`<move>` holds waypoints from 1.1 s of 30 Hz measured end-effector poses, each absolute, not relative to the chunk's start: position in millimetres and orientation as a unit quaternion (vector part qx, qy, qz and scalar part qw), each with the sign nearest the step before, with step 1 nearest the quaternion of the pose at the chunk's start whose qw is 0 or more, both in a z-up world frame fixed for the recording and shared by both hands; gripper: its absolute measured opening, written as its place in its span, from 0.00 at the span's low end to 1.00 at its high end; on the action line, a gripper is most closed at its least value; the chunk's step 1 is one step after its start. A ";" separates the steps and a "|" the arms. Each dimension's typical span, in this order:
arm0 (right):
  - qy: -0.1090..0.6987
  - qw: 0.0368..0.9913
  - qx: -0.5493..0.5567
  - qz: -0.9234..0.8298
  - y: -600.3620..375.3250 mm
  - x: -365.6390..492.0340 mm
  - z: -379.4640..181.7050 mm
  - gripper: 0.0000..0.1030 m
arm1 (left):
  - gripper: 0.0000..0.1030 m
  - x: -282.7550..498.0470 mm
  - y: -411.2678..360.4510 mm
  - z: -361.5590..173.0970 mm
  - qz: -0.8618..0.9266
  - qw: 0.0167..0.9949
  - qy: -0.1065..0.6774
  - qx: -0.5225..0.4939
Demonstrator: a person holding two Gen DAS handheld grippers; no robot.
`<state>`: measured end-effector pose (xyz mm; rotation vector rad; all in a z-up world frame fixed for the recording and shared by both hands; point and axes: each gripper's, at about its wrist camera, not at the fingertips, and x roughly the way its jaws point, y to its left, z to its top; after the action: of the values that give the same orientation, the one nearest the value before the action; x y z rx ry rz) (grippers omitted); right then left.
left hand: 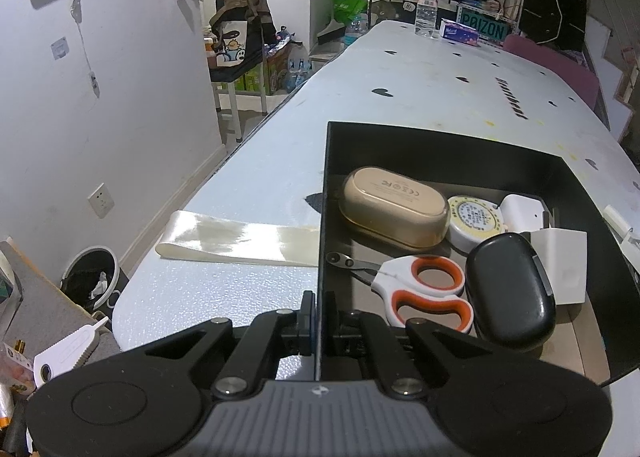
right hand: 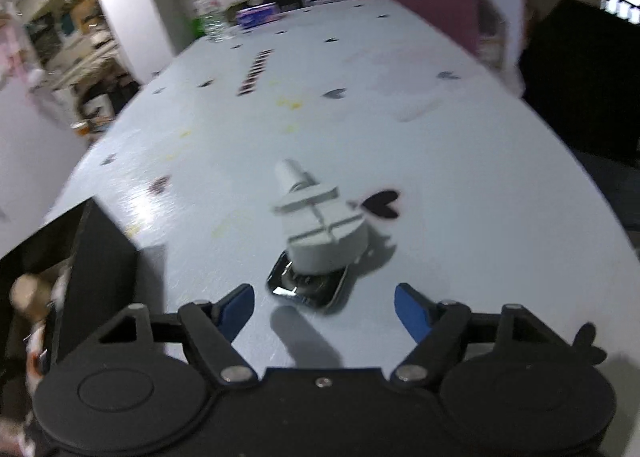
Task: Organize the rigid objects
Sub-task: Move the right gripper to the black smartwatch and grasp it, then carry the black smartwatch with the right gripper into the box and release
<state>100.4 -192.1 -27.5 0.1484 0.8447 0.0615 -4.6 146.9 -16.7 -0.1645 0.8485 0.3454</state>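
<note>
Steadying the black box (left hand: 440,145) by its wall, the left gripper (left hand: 319,317) is clamped shut while the right gripper (right hand: 324,307), jaws wide, is lined up on the white gadget (right hand: 320,225) on the tabletop (right hand: 460,161), presumably next to be grasped.

Your left wrist view is sharp and evenly lit, with sheen on the ribbon (left hand: 236,243) and fisheye bending at dark corners. Your right wrist view is motion-blurred throughout; glare streaks the table (right hand: 460,185), and shadows fall beneath the right gripper (right hand: 324,307).
</note>
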 end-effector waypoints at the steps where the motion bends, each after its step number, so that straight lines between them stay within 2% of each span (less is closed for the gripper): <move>1: 0.406 0.911 0.063 0.025 -187.1 101.0 -29.1 0.75 | 0.03 -4.4 146.7 -16.8 0.166 0.894 0.409 -0.080; 4: 0.393 0.919 0.000 0.023 -167.8 100.4 -33.6 0.60 | 0.03 -4.4 146.6 -16.8 0.166 0.894 0.409 -0.079; 5: 0.386 0.922 -0.018 0.032 -162.7 97.0 -33.9 0.49 | 0.03 -4.4 146.6 -16.8 0.166 0.894 0.409 -0.080; 9: 0.382 0.922 -0.043 0.048 -158.8 90.2 -29.8 0.49 | 0.03 -4.5 146.8 -16.2 0.164 0.894 0.408 -0.083; 13: 0.397 0.914 0.009 0.086 -174.0 80.5 -20.5 0.49 | 0.03 -4.1 146.9 -16.6 0.163 0.895 0.407 -0.085; 19: 0.328 0.932 0.072 0.134 -193.5 43.9 9.7 0.49 | 0.03 -5.1 148.6 -17.5 0.160 0.896 0.406 -0.086; 26: 0.287 0.939 0.051 0.183 -177.6 26.8 32.1 0.49 | 0.02 -4.9 148.1 -17.5 0.161 0.896 0.406 -0.085; 33: 0.327 0.905 0.033 0.270 -120.1 41.9 54.9 0.49 | 0.03 -4.7 147.9 -17.6 0.159 0.896 0.405 -0.087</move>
<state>41.9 -120.1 54.9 0.0690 0.6765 0.5568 -4.7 147.9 -17.6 -0.1804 0.8397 0.3302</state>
